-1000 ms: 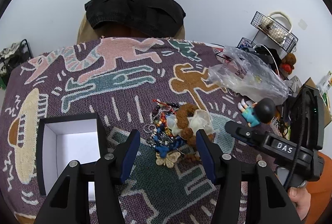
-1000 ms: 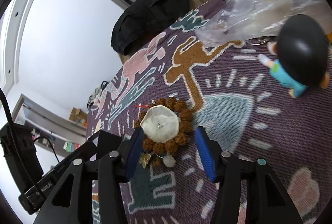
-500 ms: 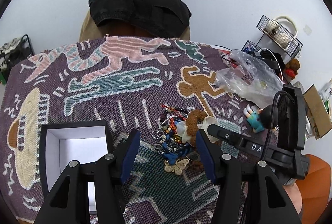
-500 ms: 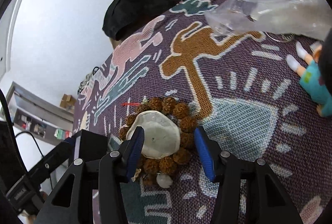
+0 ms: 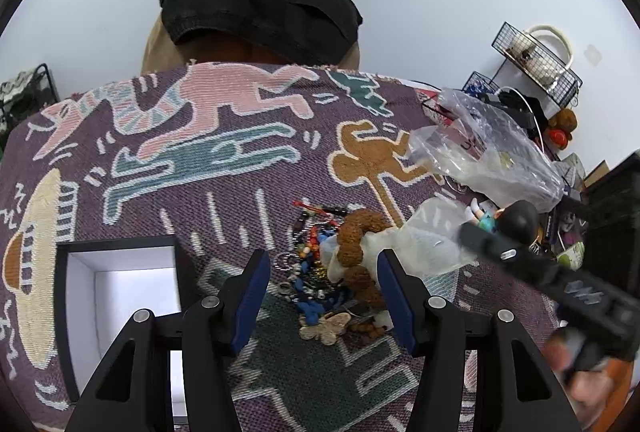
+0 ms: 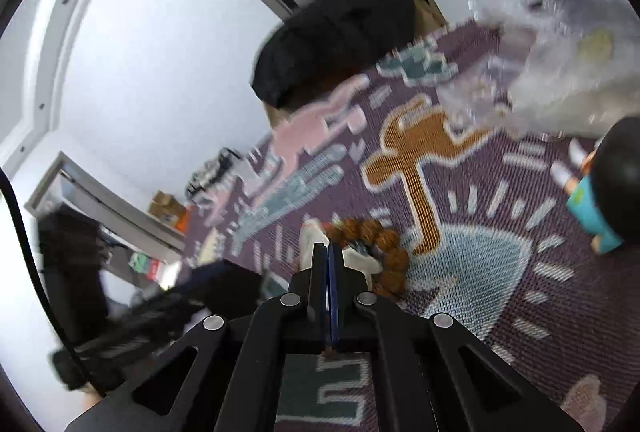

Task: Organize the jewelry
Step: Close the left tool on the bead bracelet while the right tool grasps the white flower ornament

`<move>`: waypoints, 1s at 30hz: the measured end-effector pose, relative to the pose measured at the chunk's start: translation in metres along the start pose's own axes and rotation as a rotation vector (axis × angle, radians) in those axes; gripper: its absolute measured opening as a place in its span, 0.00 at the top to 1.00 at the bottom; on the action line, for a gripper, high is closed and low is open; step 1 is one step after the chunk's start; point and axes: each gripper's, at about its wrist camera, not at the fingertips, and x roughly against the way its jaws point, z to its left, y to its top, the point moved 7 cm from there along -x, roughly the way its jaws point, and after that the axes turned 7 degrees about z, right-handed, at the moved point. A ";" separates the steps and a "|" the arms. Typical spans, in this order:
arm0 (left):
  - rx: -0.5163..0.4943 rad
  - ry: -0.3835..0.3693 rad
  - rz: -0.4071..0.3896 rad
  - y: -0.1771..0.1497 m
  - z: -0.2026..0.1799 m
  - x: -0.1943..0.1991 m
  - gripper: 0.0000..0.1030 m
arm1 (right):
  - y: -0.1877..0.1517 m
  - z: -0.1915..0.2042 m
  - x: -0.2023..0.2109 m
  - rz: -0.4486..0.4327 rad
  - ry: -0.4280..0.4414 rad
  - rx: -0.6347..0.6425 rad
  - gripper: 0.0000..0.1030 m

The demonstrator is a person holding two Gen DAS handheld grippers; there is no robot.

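Observation:
A heap of jewelry [image 5: 316,272] lies on the patterned cloth: coloured beads, key rings, a butterfly piece [image 5: 326,326], a brown bead bracelet [image 5: 354,244]. A small clear bag [image 5: 424,248] lies on the heap. My left gripper [image 5: 322,306] is open, its fingers either side of the heap's near end. My right gripper [image 6: 329,256] is shut on the clear bag [image 6: 310,244], right by the brown bracelet [image 6: 384,244]; in the left wrist view it reaches in from the right [image 5: 472,236]. An open black box [image 5: 120,284] with a white inside stands at left.
A large crumpled plastic bag [image 5: 488,156] and a doll with a black head [image 5: 516,218] lie at right; the doll shows in the right wrist view [image 6: 608,192]. A chair with a black garment [image 5: 260,8] stands behind the table. Wire racks [image 5: 536,60] stand at far right.
My right gripper has closed its open fingers onto the clear bag on the heap. The left gripper has stayed open, drifting slightly over the heap.

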 end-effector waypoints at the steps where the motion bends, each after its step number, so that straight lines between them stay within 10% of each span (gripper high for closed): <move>1: -0.004 -0.002 0.003 0.000 -0.002 -0.001 0.44 | 0.002 0.004 0.009 -0.017 0.008 0.004 0.98; 17: -0.058 0.054 0.092 -0.004 -0.028 -0.053 0.45 | 0.005 -0.003 0.097 -0.184 -0.014 -0.001 0.98; 20: -0.061 0.091 0.124 -0.009 -0.025 -0.064 0.79 | 0.003 -0.009 0.101 -0.190 -0.020 -0.011 0.98; 30: -0.096 0.060 0.019 0.005 -0.037 -0.025 0.81 | -0.002 -0.009 0.100 -0.196 -0.019 -0.014 0.98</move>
